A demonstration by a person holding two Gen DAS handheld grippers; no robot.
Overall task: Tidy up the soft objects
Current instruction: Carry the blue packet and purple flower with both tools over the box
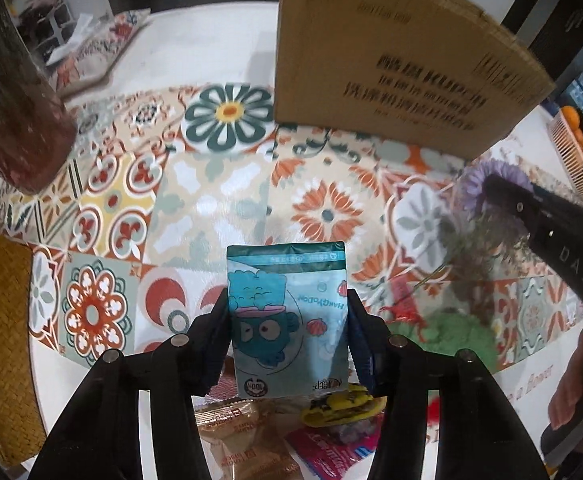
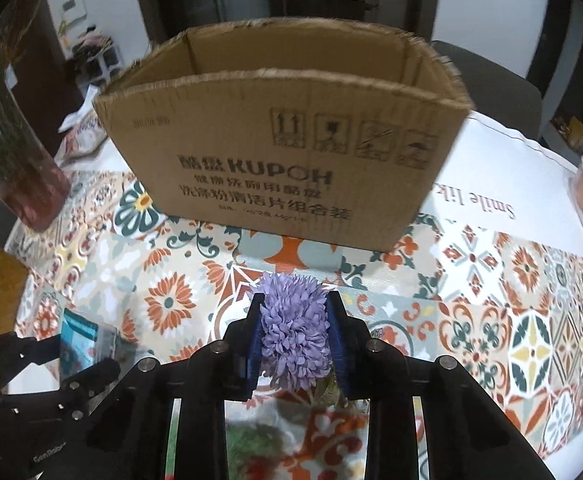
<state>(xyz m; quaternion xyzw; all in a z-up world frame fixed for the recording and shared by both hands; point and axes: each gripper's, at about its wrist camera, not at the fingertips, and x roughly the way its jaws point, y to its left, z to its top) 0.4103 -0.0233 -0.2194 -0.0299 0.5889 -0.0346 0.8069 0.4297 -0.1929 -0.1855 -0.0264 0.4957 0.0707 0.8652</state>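
**Both grippers loaded, box ahead**

My left gripper (image 1: 289, 324) is clamped on one teal snack pouch (image 1: 287, 320), lifted clear of about three packets (image 1: 227, 432) left on the desk (image 1: 211, 200). My right gripper (image 2: 294, 334) squeezes one purple artificial flower (image 2: 293, 328) by its head, stem trailing. Beyond both stands one open cardboard box (image 2: 283, 160), probably where they go.
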